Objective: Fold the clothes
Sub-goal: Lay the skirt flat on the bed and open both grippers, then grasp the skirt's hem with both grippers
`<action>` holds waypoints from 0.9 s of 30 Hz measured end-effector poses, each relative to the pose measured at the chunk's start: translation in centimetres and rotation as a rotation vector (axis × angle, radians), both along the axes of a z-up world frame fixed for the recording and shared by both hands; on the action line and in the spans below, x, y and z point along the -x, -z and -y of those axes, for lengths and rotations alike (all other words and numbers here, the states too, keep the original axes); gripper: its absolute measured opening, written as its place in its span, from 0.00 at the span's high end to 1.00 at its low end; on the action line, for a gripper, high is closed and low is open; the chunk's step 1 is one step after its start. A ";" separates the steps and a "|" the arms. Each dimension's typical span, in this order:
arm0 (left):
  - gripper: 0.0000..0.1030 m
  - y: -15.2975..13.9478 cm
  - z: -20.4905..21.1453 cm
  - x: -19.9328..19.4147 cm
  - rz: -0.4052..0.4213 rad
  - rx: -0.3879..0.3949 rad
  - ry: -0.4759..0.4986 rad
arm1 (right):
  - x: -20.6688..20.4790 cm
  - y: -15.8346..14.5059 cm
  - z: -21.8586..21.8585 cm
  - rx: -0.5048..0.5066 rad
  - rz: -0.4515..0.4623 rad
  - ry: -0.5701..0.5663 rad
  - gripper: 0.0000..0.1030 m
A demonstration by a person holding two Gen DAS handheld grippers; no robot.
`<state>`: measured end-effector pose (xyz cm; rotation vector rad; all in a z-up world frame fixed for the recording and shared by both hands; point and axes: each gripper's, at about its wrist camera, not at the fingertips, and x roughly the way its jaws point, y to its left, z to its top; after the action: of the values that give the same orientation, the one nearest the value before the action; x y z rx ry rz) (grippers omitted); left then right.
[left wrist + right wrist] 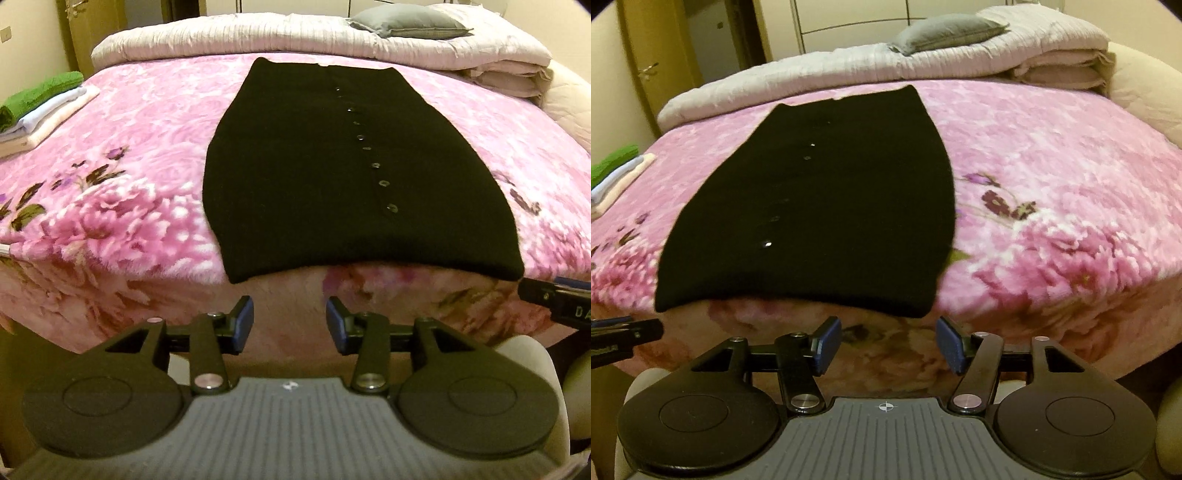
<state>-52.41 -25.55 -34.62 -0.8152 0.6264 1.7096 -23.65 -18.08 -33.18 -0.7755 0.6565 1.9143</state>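
Note:
A black buttoned garment lies flat lengthwise on the pink floral blanket, its near hem hanging over the bed's front edge. It also shows in the right wrist view. My left gripper is open and empty, just below the hem's middle. My right gripper is open and empty, below the hem's right corner. The right gripper's tip shows at the right edge of the left wrist view; the left gripper's tip shows at the left edge of the right wrist view.
A stack of folded clothes with a green towel on top sits at the bed's left edge. A folded pale quilt and a grey pillow lie at the head. More folded bedding is at the far right.

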 end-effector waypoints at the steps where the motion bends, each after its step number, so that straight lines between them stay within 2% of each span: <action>1: 0.61 -0.1 0.2 -0.1 -0.003 -0.002 0.003 | 0.0 -0.1 0.3 -0.002 -0.003 -0.005 0.41; 21: 0.58 -2.2 2.8 -0.9 -0.011 -0.056 0.014 | -0.1 -2.4 3.1 -0.089 -0.019 -0.034 0.41; 27: 0.58 -1.7 2.3 -0.6 0.030 -0.045 0.026 | -0.4 -2.1 2.5 -0.083 -0.023 -0.029 0.41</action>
<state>-51.81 -27.81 -32.97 -0.7966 0.5737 1.6792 -23.24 -20.57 -31.05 -0.7150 0.5786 1.9667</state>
